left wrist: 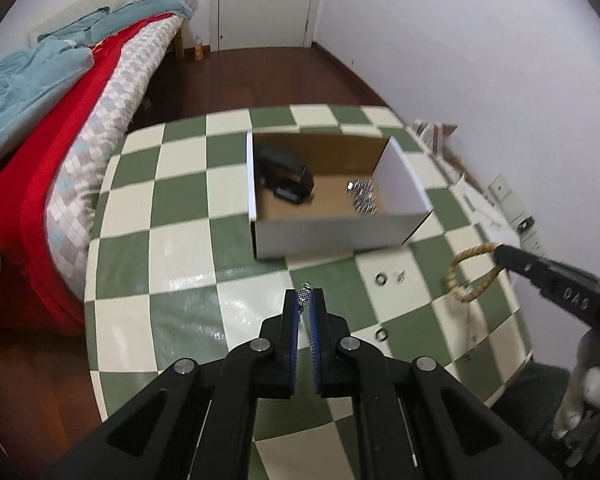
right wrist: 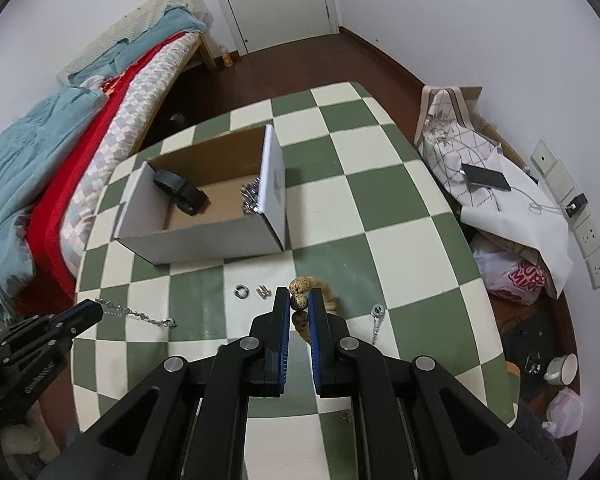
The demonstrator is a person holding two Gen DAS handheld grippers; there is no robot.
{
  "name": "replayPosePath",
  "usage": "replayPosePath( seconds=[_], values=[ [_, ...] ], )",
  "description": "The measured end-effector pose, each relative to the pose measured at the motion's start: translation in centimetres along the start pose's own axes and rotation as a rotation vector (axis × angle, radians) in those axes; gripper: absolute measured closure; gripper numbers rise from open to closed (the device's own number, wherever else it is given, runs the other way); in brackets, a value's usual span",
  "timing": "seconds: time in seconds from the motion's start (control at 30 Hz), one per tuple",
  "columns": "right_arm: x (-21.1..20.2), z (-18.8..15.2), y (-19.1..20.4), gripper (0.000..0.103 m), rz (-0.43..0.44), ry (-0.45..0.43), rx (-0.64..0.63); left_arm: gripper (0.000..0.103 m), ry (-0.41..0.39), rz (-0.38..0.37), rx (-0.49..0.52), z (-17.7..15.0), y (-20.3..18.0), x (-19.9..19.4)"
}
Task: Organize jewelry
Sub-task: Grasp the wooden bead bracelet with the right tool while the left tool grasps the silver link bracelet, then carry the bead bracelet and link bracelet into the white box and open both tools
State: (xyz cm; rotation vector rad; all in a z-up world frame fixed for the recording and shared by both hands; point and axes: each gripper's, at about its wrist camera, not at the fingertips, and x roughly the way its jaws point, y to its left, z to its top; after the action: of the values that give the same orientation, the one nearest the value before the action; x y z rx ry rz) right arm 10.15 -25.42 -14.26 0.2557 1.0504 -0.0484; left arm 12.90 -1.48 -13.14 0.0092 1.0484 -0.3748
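Observation:
My left gripper (left wrist: 304,295) is shut on a thin silver chain (left wrist: 304,295), which hangs out from its tip in the right wrist view (right wrist: 134,314) above the checkered table (left wrist: 180,208). My right gripper (right wrist: 299,300) is shut on a tan beaded bracelet (right wrist: 301,286), seen as a loop in the left wrist view (left wrist: 470,272). An open white cardboard box (left wrist: 332,230) holds a black watch (left wrist: 286,178) and a silver chain pile (left wrist: 362,196); the box also shows in the right wrist view (right wrist: 204,240).
Small rings and an earring (left wrist: 380,279) (left wrist: 401,276) (left wrist: 380,335) lie on the table, with another silver piece (right wrist: 376,312) near the right edge. A bed (left wrist: 60,120) stands left. Bags, a phone (right wrist: 486,178) and a cup (right wrist: 562,368) lie right of the table.

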Motion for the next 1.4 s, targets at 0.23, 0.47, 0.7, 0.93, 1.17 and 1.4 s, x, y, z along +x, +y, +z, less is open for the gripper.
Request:
replayPosePath(
  seconds=[0.23,0.47,0.7,0.93,1.17,1.4],
  values=[
    [-2.6,2.4,1.9,0.094,0.056,-0.038,-0.030,0.100,-0.079,-0.063,-0.023,4.0,-0.5,-3.4],
    [-4.2,6.7,4.4,0.094,0.111,-0.078,-0.066,0.100,-0.119,-0.106,-0.021,9.9,-0.5,-3.9],
    [-2.0,10.8,6.5,0.094,0.179,-0.026,-0.073,0.100,-0.032,-0.123,-0.055,13.3,1.0,0.9],
    [3.7,12.6,7.9,0.094,0.228,0.106,-0.055,0.099,0.102,-0.130,-0.103,13.1,3.0,6.3],
    [7.5,13.4,8.2,0.093,0.274,0.203,-0.017,0.097,0.175,-0.086,-0.150,12.5,4.3,8.1],
    [9.1,13.1,6.7,0.049,0.178,0.273,0.009,0.070,0.129,0.011,-0.120,12.5,3.9,6.9]
  ],
)
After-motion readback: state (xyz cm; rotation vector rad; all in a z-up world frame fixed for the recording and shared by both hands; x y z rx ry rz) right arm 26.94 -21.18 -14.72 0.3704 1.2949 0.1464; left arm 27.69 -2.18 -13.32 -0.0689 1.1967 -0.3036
